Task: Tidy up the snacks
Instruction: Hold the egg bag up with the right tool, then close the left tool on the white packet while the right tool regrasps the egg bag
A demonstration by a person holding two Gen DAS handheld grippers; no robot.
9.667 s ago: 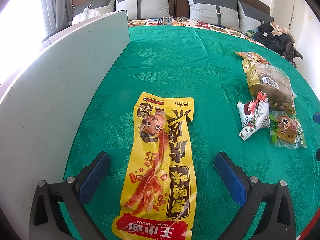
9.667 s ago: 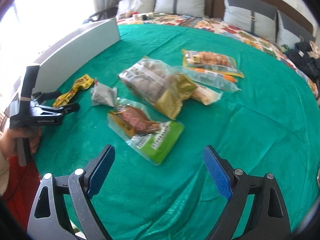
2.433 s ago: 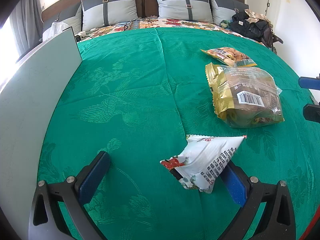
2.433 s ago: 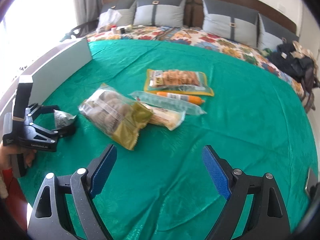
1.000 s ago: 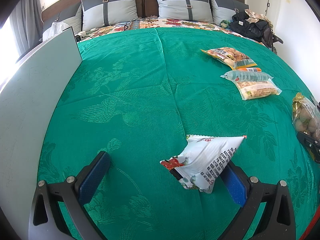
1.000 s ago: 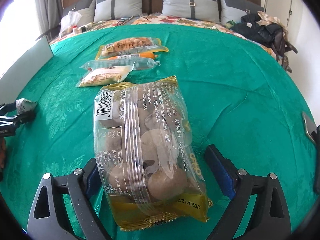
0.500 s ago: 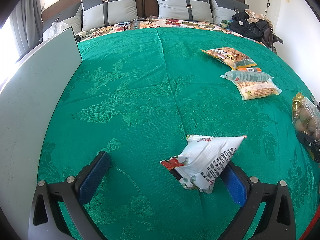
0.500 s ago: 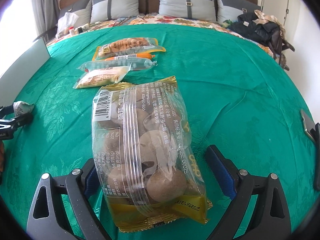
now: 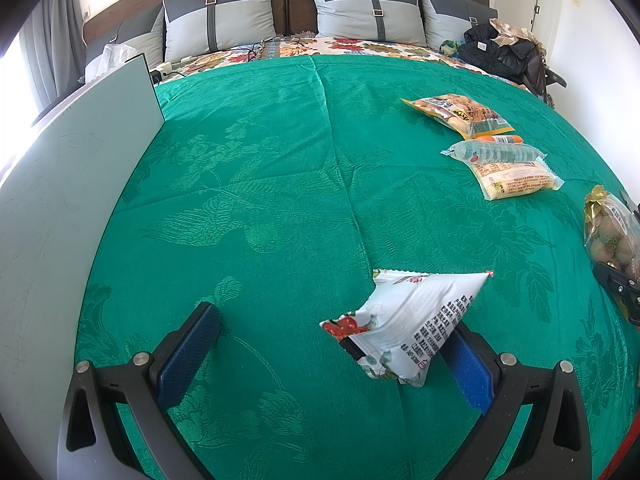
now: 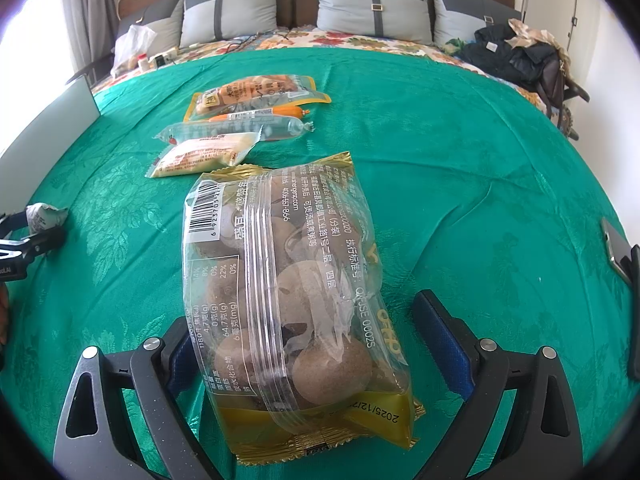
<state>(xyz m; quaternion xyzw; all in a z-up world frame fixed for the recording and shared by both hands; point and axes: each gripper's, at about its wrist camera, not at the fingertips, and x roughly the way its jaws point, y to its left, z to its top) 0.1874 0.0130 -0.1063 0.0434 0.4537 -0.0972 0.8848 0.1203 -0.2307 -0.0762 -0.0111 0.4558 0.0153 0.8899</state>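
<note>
Hovering low over the green bedspread, left gripper has its jaws wide; white packet leans on the right finger only. Right gripper, also wide, straddles the gold bag, level and pointing toward the pillows. Three more snacks lie beyond.

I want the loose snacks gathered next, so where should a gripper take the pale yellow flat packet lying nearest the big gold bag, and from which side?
Grip the pale yellow packet across its short width near the middle, coming down from above. It lies flat on the green bedspread, long and narrow, so open fingers can straddle it. Its far end touches the clear tube packet, so stay toward the near end.
</note>
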